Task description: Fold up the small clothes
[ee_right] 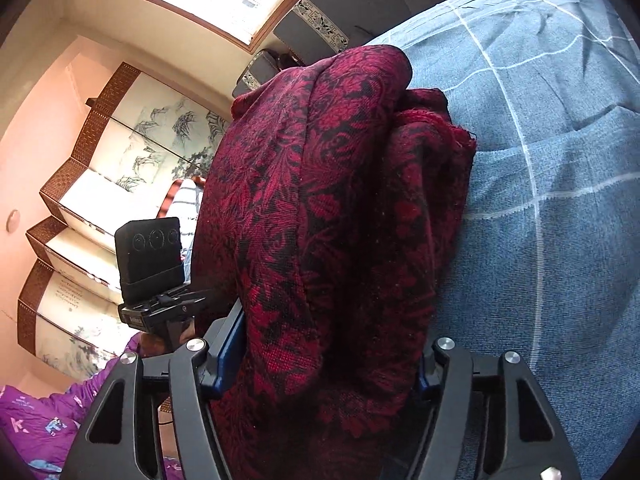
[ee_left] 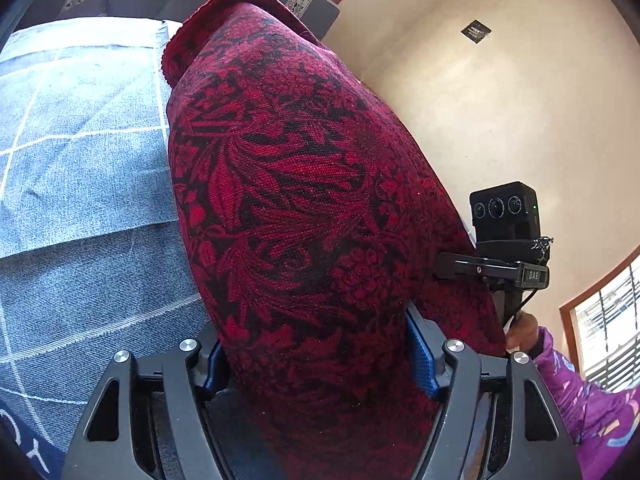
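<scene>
Both grippers clamp the red patterned cloth (ee_left: 296, 200): the left gripper (ee_left: 320, 364) and right gripper (ee_right: 320, 360) each pinch it between blue pads, bunched cloth rising ahead of them above the blue checked bedsheet (ee_left: 80, 152).

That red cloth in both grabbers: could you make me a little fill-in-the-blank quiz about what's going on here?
1. The cloth between the left gripper fingers is red patterned with ____.
2. The right gripper is shut on the ____.
3. Under the cloth lies a bedsheet coloured ____ with white lines.
4. In the left wrist view, the sleeve is ____.

Missing words: black; cloth; blue; purple
</scene>
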